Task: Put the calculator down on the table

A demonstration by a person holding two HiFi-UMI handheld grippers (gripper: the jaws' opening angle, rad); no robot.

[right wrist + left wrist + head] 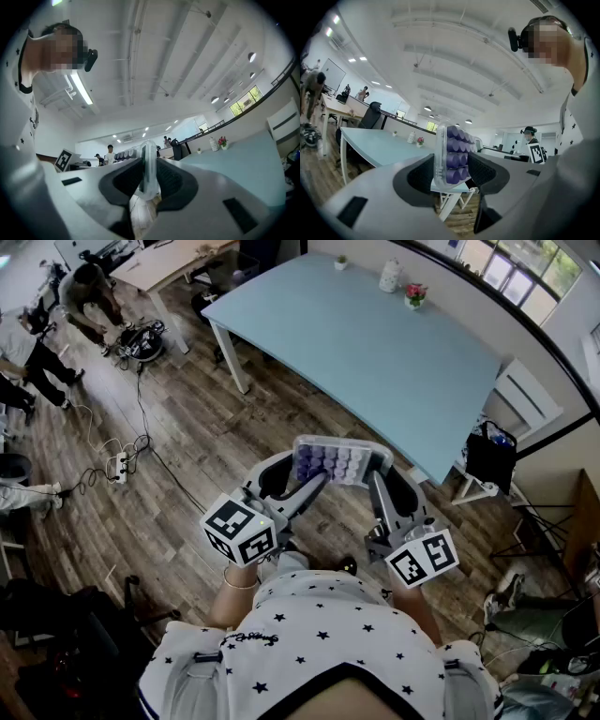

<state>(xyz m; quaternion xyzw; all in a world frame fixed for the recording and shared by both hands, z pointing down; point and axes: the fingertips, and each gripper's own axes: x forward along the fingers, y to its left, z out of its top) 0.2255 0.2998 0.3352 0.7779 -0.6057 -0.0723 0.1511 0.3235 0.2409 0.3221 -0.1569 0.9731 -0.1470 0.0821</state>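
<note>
The calculator (336,462) hangs in the air between my two tongs, its long axis running left to right across my front and the purple keys facing up. It is over the floor (187,446), short of the near edge of the blue surface (375,352), which lies ahead. So I judge the move is forward and then down. The left tongs (307,479) stand fairly wide, clamped across the keyed body at its left end. The right tongs (378,470) are narrower, pinching the thin clear rim at its right end. Neither hand is nearer.
</note>
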